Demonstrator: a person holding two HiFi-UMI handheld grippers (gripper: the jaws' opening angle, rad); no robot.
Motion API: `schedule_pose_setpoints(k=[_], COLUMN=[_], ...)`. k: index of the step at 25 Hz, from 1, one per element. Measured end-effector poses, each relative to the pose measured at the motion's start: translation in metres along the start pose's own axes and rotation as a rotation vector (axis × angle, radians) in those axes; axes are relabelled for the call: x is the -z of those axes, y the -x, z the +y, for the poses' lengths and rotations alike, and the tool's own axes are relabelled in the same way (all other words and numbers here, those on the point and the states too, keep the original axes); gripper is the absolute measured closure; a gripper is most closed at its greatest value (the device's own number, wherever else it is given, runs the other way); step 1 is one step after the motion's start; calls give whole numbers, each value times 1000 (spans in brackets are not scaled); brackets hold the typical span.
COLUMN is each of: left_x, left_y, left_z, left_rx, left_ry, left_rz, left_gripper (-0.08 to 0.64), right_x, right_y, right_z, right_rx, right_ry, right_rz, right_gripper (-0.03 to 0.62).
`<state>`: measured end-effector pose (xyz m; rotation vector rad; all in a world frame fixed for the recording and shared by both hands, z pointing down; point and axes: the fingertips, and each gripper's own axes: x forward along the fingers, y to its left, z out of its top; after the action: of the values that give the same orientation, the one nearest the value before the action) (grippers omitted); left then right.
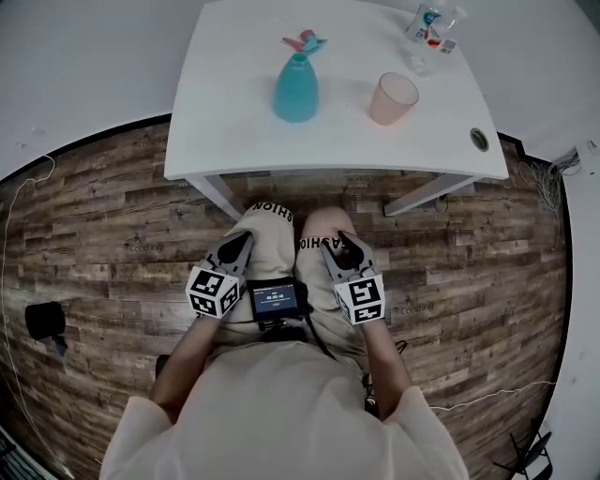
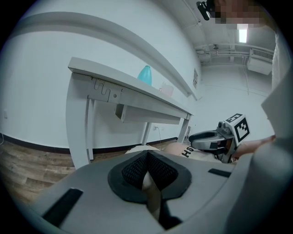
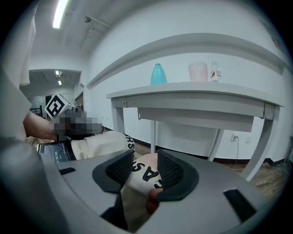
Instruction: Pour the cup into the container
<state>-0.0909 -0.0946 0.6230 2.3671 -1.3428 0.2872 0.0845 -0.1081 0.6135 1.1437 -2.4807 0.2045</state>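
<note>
On the white table (image 1: pixel 234 141): pink cup (image 1: pixel 393 97) upright, near the teal container (image 1: pixel 295 89), on its right, not touching | plastic bottle (image 1: pixel 429 25) at far right corner | left gripper (image 1: pixel 239 246) over the person's lap, jaws together, empty | right gripper (image 1: pixel 339 246) over the lap, jaws apart, gripping nothing

The head view looks steeply down from above the seated person (image 1: pixel 281 403), facing the white table (image 1: pixel 234 131) just ahead. The 2 gripper views sit low before the table, below its top, looking up. All 3 views share the table and its teal bottle (image 1: pixel 296 89).
</note>
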Motion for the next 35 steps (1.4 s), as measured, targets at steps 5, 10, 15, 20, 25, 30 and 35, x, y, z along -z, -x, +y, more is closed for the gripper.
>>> schedule_pose_setpoints(k=[5, 10, 15, 20, 25, 30, 35], left_x=[2, 2, 2, 3, 4, 11, 20], left_y=[2, 2, 1, 7, 11, 19, 36], left_z=[-1, -5, -5, -4, -9, -26, -39], left_rx=[3, 19, 23, 22, 33, 42, 31], left_ry=[13, 11, 25, 28, 32, 10, 7], left_rz=[8, 14, 5, 4, 3, 10, 7], left_gripper=[549, 549, 549, 549, 549, 549, 549], right_x=[0, -1, 1, 2, 1, 9, 13], right_y=[1, 3, 4, 6, 11, 31, 49], right_z=[1, 1, 0, 4, 7, 11, 23], right_rx=[-13, -29, -27, -31, -32, -21, -26], right_ry=[-15, -41, -52, -64, -60, -82, -79], right_rz=[23, 30, 33, 38, 34, 18, 10], right_gripper=[426, 430, 449, 449, 456, 463, 463])
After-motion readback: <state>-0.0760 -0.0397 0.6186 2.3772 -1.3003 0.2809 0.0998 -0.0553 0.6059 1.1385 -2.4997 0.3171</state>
